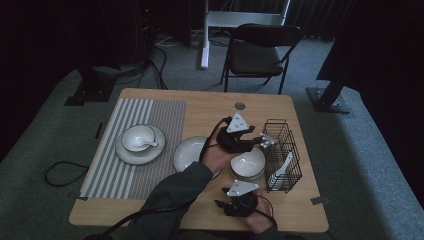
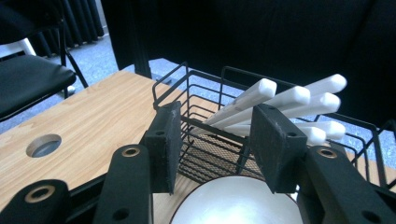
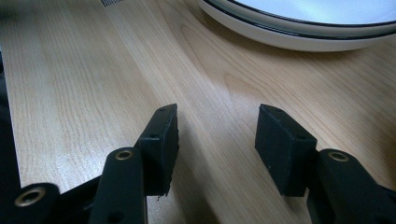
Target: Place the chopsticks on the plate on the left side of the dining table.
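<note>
High view looks forward and down over the whole table point(image 1: 150, 210). Left gripper view faces the wire basket point(image 2: 205, 116) at close range; both views share it. Right gripper view skims the tabletop, very near.

The left gripper point(image 1: 252, 141) is stretched forward on a sleeved forearm point(image 1: 175, 192), its jaws parted and empty. The right gripper point(image 1: 225, 206) sits low by the table's near edge, jaws likewise spread and empty.
</note>
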`<state>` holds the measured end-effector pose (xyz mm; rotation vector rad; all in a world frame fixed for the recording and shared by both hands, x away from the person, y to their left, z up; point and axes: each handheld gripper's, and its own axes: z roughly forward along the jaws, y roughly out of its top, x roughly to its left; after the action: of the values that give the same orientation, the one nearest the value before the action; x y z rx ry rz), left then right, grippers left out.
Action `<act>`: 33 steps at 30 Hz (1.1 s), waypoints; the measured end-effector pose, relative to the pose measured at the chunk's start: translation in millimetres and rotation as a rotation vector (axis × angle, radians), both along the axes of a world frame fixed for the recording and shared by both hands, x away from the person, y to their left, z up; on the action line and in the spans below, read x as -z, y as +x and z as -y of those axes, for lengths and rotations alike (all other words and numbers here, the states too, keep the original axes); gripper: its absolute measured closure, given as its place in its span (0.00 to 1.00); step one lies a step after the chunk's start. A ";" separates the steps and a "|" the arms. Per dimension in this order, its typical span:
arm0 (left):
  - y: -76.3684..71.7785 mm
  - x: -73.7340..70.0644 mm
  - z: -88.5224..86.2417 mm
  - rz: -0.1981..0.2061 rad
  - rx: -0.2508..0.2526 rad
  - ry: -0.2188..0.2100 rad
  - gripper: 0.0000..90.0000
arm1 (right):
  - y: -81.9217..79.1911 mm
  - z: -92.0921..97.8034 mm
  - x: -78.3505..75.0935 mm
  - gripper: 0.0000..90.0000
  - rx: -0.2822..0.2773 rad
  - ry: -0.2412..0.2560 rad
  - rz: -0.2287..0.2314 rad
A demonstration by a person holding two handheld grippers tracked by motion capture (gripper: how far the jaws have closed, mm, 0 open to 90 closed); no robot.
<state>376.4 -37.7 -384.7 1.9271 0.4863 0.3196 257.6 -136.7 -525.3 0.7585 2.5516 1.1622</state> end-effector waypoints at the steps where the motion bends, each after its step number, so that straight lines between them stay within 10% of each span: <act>1: 0.7 0.2 0.4 0.001 0.000 0.000 0.61 | 0.0 0.0 0.0 0.54 0.000 0.000 0.000; 33: 21.7 10.6 24.6 -0.014 -0.008 -0.007 0.89 | -0.3 -0.1 0.0 0.53 -0.001 -0.001 0.001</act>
<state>398.1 -62.3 -395.3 1.9223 0.5041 0.3093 257.3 -136.6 -525.3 0.7560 2.5518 1.1612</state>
